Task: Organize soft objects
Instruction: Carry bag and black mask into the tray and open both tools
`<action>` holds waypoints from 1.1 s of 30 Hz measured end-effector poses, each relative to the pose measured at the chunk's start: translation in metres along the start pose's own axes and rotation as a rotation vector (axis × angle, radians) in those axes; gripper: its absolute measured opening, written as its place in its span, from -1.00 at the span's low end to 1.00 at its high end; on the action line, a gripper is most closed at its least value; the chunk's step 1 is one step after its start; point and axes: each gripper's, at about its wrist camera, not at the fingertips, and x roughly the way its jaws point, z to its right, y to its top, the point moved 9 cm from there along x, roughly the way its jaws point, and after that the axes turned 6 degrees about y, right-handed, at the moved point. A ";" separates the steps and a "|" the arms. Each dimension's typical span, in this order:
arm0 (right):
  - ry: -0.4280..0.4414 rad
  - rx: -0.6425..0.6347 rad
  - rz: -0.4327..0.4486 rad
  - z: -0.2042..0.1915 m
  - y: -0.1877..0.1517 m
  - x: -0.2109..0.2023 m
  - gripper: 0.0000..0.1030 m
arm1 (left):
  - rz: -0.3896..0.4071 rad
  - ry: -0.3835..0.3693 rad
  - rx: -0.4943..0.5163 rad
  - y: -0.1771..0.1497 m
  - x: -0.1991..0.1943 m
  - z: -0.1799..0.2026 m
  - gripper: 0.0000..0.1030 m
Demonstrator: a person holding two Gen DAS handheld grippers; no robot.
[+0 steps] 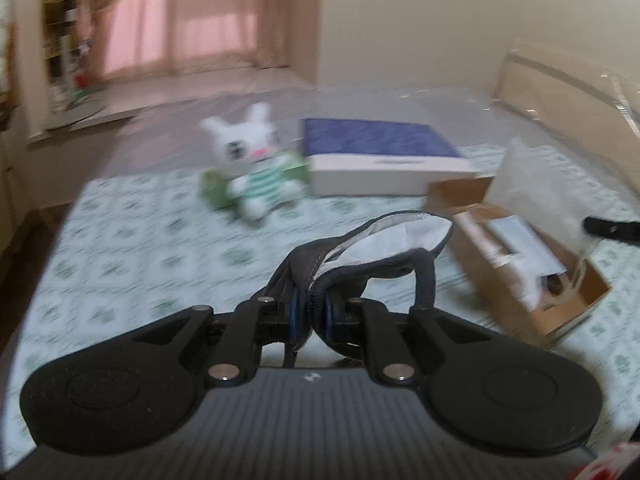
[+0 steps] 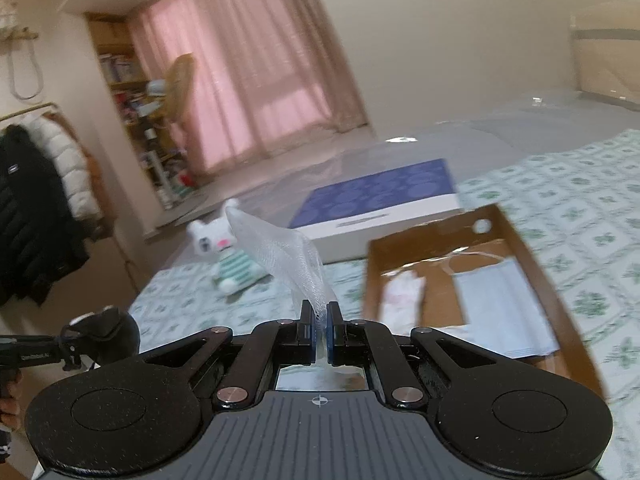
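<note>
My left gripper (image 1: 310,312) is shut on the zip edge of a dark pouch (image 1: 384,248) with a white lining, held above the bed. My right gripper (image 2: 319,320) is shut on a white mesh cloth (image 2: 280,252) that stands up from the pads. The same mesh cloth (image 1: 532,176) shows at the right in the left wrist view, over an open cardboard box (image 1: 576,300). That cardboard box (image 2: 440,232) holds a light blue face mask (image 2: 500,304) and a white folded item (image 2: 400,300). A white plush rabbit (image 1: 256,168) in a green striped top sits further back.
A flat blue-topped box (image 1: 380,156) lies beside the rabbit on the green-patterned bedsheet (image 1: 140,248). Clear plastic covers the far part of the bed. Jackets (image 2: 36,208) hang on a rack at the left, with shelves and pink curtains (image 2: 248,80) beyond.
</note>
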 end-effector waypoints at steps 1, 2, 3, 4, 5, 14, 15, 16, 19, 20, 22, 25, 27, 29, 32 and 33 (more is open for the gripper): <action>-0.021 0.008 0.002 0.008 0.003 -0.003 -0.90 | 0.002 -0.025 0.006 0.006 0.005 0.015 -0.77; -0.036 0.017 0.007 0.015 0.006 -0.006 -0.90 | 0.003 -0.052 0.014 0.013 0.011 0.033 -0.77; -0.051 0.027 0.014 0.022 0.009 -0.010 -0.90 | 0.003 -0.071 0.019 0.018 0.016 0.046 -0.77; -0.066 0.039 0.021 0.030 0.012 -0.013 -0.90 | 0.004 -0.096 0.024 0.024 0.022 0.062 -0.77; -0.080 0.050 0.029 0.036 0.015 -0.015 -0.90 | 0.004 -0.124 0.030 0.029 0.028 0.080 -0.77; -0.176 0.123 0.062 0.092 0.037 -0.025 -0.90 | -0.028 -0.270 0.035 0.063 0.079 0.199 -0.76; -0.185 0.129 0.064 0.098 0.039 -0.024 -0.90 | -0.037 -0.278 0.031 0.064 0.085 0.208 -0.76; -0.194 0.136 0.065 0.104 0.040 -0.023 -0.90 | -0.050 -0.289 0.025 0.066 0.091 0.217 -0.76; -0.208 0.163 0.066 0.119 0.043 -0.020 -0.90 | -0.088 -0.296 0.015 0.066 0.112 0.239 -0.76; -0.213 0.174 0.064 0.125 0.043 -0.018 -0.90 | -0.099 -0.292 0.014 0.067 0.119 0.246 -0.76; -0.224 0.190 0.061 0.133 0.043 -0.014 -0.90 | -0.122 -0.285 0.010 0.068 0.135 0.256 -0.76; -0.227 0.224 0.056 0.146 0.042 -0.004 -0.90 | -0.160 -0.271 -0.006 0.068 0.159 0.266 -0.76; -0.227 0.238 0.049 0.153 0.041 0.002 -0.90 | -0.180 -0.253 -0.007 0.068 0.174 0.271 -0.76; -0.236 0.241 0.043 0.159 0.039 0.008 -0.90 | -0.192 -0.237 -0.009 0.068 0.188 0.275 -0.71; -0.250 0.243 0.042 0.170 0.038 0.018 -0.90 | -0.203 -0.232 -0.013 0.070 0.201 0.280 -0.53; -0.252 0.243 0.042 0.171 0.038 0.020 -0.90 | -0.210 -0.236 -0.007 0.070 0.204 0.282 -0.47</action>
